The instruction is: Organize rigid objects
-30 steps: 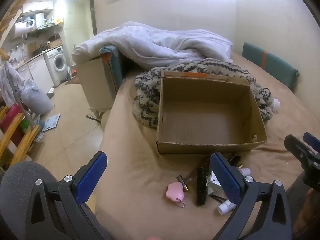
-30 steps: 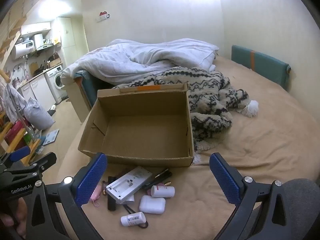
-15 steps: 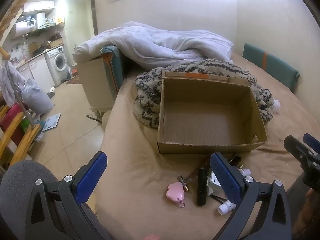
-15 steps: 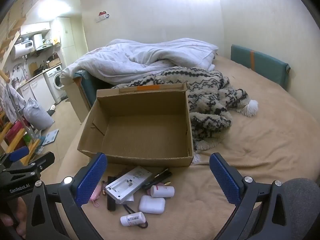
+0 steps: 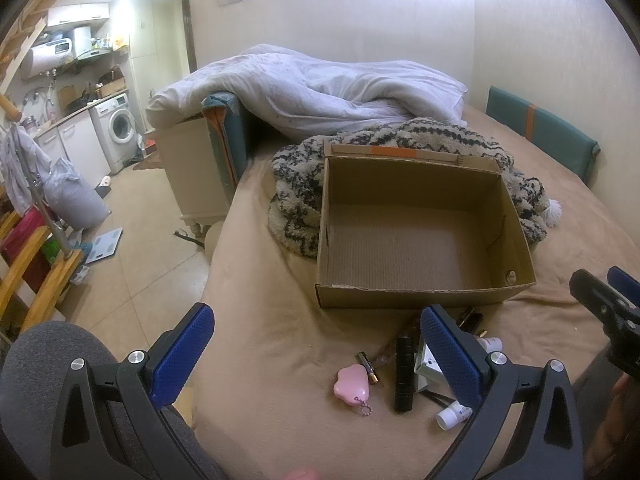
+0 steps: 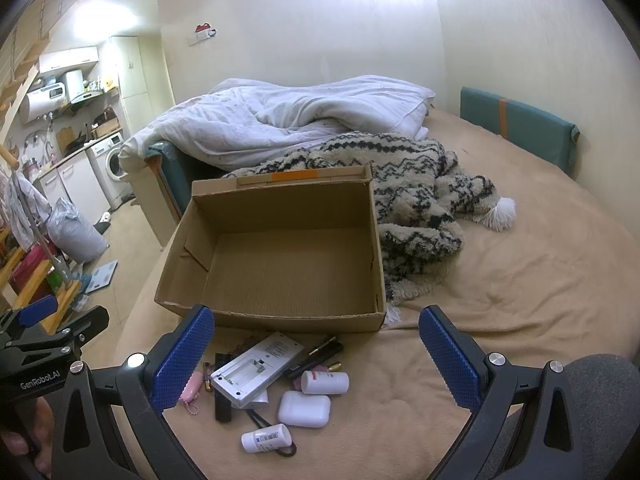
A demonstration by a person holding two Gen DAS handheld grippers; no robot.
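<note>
An empty open cardboard box [image 5: 420, 272] [image 6: 280, 320] sits on the tan bed. In front of it lies a cluster of small items: a pink heart keychain [image 5: 351, 387], a black cylinder [image 5: 404, 372], a grey flat device [image 6: 258, 368], a white case [image 6: 304, 409] and two small white bottles [image 6: 325, 382] [image 6: 266, 438]. My left gripper [image 5: 316, 356] is open, hovering just left of the cluster. My right gripper [image 6: 316, 356] is open above the items. Nothing is held.
A patterned fuzzy blanket [image 6: 416, 216] and a white duvet [image 6: 288, 120] lie behind the box. A teal cushion [image 6: 516, 128] stands against the far wall. The bed's left edge drops to a tiled floor [image 5: 132, 248] with wooden shelving [image 5: 32, 264].
</note>
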